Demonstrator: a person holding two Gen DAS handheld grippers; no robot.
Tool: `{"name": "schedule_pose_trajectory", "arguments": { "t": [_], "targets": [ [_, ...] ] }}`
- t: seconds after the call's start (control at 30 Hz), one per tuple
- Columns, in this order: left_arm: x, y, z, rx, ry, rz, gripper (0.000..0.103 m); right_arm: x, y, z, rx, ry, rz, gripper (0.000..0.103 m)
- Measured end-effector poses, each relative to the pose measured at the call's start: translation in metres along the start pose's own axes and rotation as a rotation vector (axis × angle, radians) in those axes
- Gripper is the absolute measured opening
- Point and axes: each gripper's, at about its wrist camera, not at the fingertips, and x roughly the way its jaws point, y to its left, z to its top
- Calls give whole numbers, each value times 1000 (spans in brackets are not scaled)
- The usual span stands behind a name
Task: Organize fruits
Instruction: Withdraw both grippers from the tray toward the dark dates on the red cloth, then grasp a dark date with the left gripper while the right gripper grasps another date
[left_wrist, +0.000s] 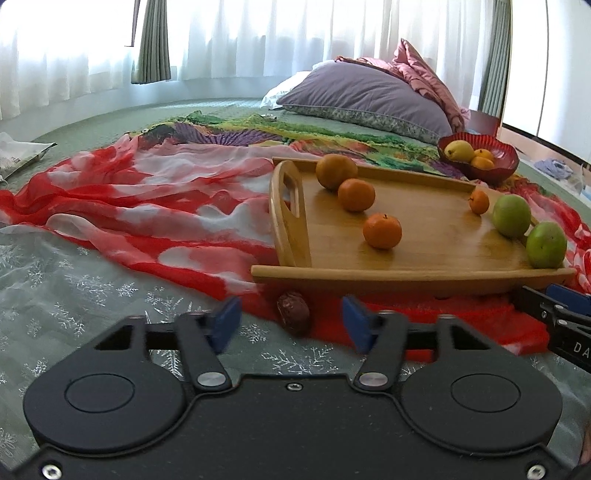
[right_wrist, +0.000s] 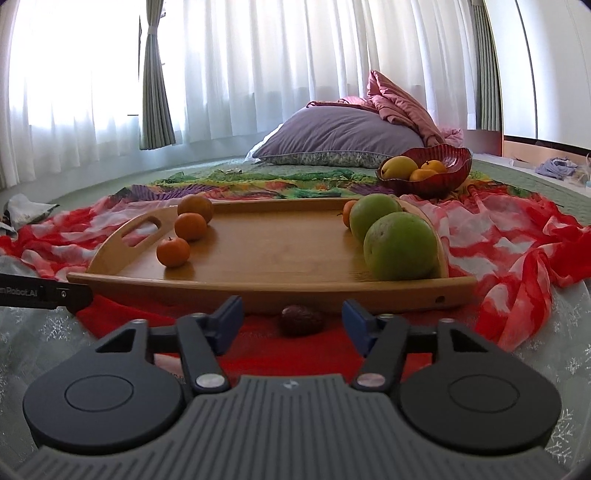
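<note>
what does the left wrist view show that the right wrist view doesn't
Only the left wrist view: the left gripper, open, seen from behind, with the right gripper's tip entering at its right edge.

Only the right wrist view: the right gripper, open, the left gripper's arm at its left edge, and a small hole in the tray's front rim.

Both: the tray holding four oranges and two green fruits, the dark date on the cloth before it, the red bowl, the pillow.
</note>
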Motion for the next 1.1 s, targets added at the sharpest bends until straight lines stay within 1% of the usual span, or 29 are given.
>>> {"name": "schedule_pose_trajectory", "arguments": {
  "t": [0.17,0.23,0.3,0.47,0.97,1.1],
  "targets": [
    [1,-7,-2,26,8,-11,38,2,0,-1,-5,16,2,56],
    [2,-9,-3,33,11,-10,34,4,0,-1,-1,24,-1,51],
    [3,-10,-3,34,14,-2,30,6,-1,-2,3,33,0,50],
    [3,-7,-3,20,18,6,25,9,-3,-2,19,51,3,48],
    [3,-5,-3,20,15,11,20,12,-5,-2,38,71,7,43],
    [0,-5,-4,25,9,7,20,12,-6,-3,39,64,-5,35]
  ]
}}
